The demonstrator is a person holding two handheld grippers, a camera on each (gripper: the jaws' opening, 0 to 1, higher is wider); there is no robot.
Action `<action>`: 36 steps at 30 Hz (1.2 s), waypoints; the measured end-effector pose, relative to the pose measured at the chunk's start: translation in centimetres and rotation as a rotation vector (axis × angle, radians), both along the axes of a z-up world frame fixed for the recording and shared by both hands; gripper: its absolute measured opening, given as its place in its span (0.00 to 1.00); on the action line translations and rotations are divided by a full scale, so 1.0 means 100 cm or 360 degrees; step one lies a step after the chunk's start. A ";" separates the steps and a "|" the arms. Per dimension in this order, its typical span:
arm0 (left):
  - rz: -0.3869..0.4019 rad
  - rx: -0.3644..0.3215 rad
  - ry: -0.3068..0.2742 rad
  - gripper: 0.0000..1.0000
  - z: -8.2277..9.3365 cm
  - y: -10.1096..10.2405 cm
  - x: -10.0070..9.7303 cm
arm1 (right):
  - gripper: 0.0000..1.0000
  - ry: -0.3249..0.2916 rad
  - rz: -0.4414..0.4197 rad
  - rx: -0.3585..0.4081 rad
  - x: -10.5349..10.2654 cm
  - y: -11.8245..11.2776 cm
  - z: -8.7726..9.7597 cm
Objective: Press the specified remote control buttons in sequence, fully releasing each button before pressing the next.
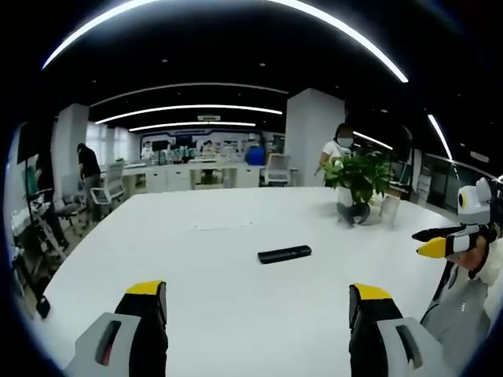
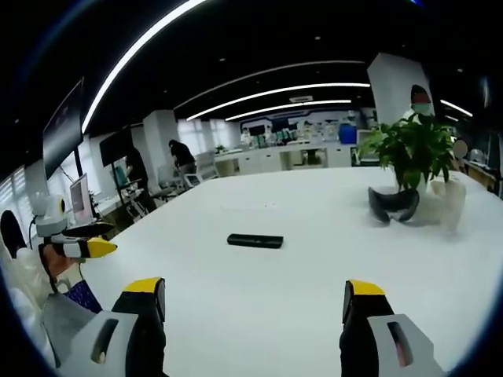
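- Left gripper view: the left gripper [image 1: 258,302] rises from 6 o'clock with its two yellow-tipped jaws spread wide apart and nothing between them, hovering above the white table [image 1: 196,275].
- The black remote control [image 1: 284,254] lies flat on the table just past the middle of the view, a little toward 3 o'clock, well ahead of the jaws and touched by neither.
- At 3 o'clock the right gripper [image 1: 440,242] comes in, its yellow tips close together; whether they quite meet I cannot tell, and it grips nothing that shows.
- A potted plant [image 1: 357,179] stands on the table toward 2 o'clock, well beyond the remote, with a dark object [image 1: 357,213] at its foot and a small pale cup [image 1: 388,209] just beside it.
- Toward 9 o'clock a person in dark clothes [image 1: 87,169] stands near office chairs [image 1: 106,188].
- Right gripper view: the right gripper [image 2: 253,297] rises from 6 o'clock, jaws wide open and empty over the table.
- The remote control [image 2: 255,240] lies at the middle of the view, straight ahead of the open jaws and apart from them.
- At 9 o'clock the left gripper [image 2: 93,248] shows from the side; its opening cannot be told from there.
- The plant [image 2: 413,149] stands toward 2 o'clock, the dark object [image 2: 393,206] in front of it.
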State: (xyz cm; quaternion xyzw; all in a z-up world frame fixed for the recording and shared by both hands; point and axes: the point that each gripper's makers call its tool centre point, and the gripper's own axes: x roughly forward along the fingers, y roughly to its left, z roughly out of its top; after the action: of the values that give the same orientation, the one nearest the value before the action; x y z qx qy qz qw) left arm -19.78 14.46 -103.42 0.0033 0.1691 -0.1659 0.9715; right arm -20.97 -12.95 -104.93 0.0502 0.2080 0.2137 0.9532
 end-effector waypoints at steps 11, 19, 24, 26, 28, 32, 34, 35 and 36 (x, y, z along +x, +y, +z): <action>-0.0097 0.0112 0.0011 0.97 0.002 -0.012 0.018 | 0.90 0.0034 0.0023 0.0019 0.002 0.003 -0.003; -0.0167 0.0163 0.0010 0.96 0.006 -0.020 0.038 | 0.87 0.0053 0.0022 0.0025 0.001 0.001 -0.006; -0.0241 0.0219 0.0028 0.94 0.006 -0.027 0.054 | 0.84 0.0066 0.0023 0.0037 0.001 0.000 -0.007; -0.0304 0.0180 0.0080 0.94 0.004 -0.035 0.058 | 0.83 0.0071 0.0023 0.0043 0.001 0.000 -0.007; -0.0329 0.0152 0.0077 0.94 0.008 -0.040 0.065 | 0.83 0.0080 0.0022 0.0052 0.001 0.001 -0.009; -0.0383 0.0183 0.0075 0.94 0.011 -0.047 0.075 | 0.82 0.0097 0.0030 0.0058 0.001 0.004 -0.012; -0.0414 0.0203 0.0079 0.94 0.011 -0.049 0.079 | 0.81 0.0101 0.0033 0.0068 0.001 0.005 -0.012; -0.0439 0.0233 0.0084 0.93 0.010 -0.050 0.083 | 0.80 0.0104 0.0034 0.0073 0.001 0.005 -0.012; -0.0459 0.0260 0.0092 0.93 0.009 -0.051 0.085 | 0.80 0.0104 0.0034 0.0075 0.001 0.005 -0.012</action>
State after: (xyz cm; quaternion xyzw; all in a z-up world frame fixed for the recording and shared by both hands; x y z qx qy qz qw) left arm -11.25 9.39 -102.54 0.1018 0.2076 -0.2894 0.9289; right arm -20.86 -12.45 -106.16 0.0773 0.2346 0.2271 0.9420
